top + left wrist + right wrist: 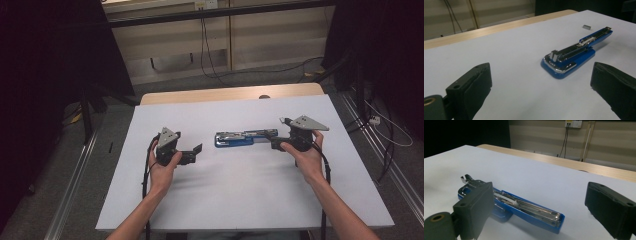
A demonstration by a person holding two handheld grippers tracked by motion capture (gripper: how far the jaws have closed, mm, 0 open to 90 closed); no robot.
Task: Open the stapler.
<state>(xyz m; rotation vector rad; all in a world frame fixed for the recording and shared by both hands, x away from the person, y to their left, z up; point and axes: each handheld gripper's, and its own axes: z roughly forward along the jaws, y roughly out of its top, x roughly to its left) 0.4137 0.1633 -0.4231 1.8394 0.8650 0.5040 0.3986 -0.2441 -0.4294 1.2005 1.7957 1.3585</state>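
Both tongs gape wide, empty, flanking the blue stapler (234, 138); a staple strip (587, 26) lies beyond.

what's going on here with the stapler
A person holds tongs in each hand over a white table. A blue stapler lies between them, opened out flat with its metal staple track exposed. The left tongs are open and apart from it. The right tongs are open at its far end, gripping nothing. A small staple strip lies nearby.
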